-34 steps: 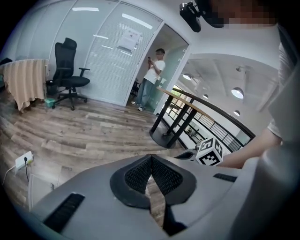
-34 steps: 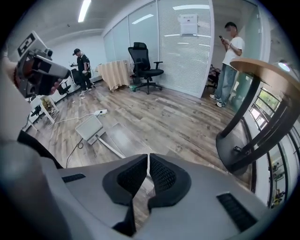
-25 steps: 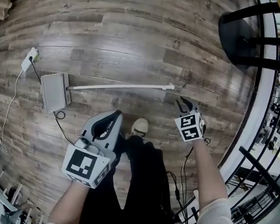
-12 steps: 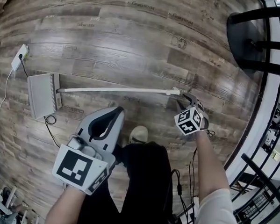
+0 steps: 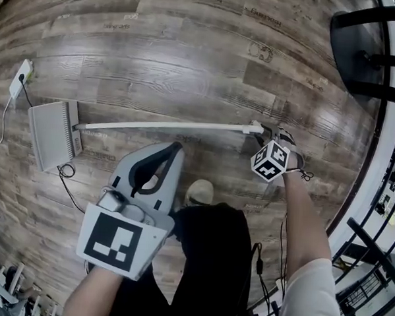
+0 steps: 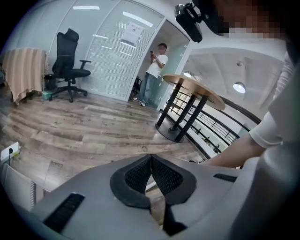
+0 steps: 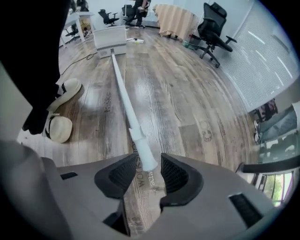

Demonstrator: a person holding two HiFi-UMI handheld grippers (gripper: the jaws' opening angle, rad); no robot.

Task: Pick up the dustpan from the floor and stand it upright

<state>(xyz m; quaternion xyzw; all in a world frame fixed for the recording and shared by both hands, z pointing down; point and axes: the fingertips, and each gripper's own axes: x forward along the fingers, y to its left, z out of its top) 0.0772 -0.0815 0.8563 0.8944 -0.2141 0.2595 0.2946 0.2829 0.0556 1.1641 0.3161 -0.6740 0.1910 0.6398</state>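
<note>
The grey dustpan (image 5: pixel 52 134) lies flat on the wooden floor at the left, and its long white handle (image 5: pixel 166 126) runs to the right. My right gripper (image 5: pixel 262 130) points steeply down at the handle's free end. In the right gripper view the handle tip (image 7: pixel 146 157) sits between the open jaws of the right gripper (image 7: pixel 149 168), and the pads do not press on it. The pan (image 7: pixel 110 37) shows far off at the top. My left gripper (image 5: pixel 175 147) hovers over the floor near the handle's middle; the left gripper (image 6: pixel 151 158) is shut, with nothing in it.
A white power strip (image 5: pixel 18 85) with a black cable (image 5: pixel 68 172) lies beside the pan. My shoe (image 5: pixel 199 190) stands just below the handle. A black table base (image 5: pixel 361 57) and railing stand at the right. An office chair (image 6: pixel 70 65) and a standing person (image 6: pixel 154 70) are farther off.
My right gripper has come down from beside the handle onto its free end and has rolled. The left gripper has sunk a little toward the floor, still shut.
</note>
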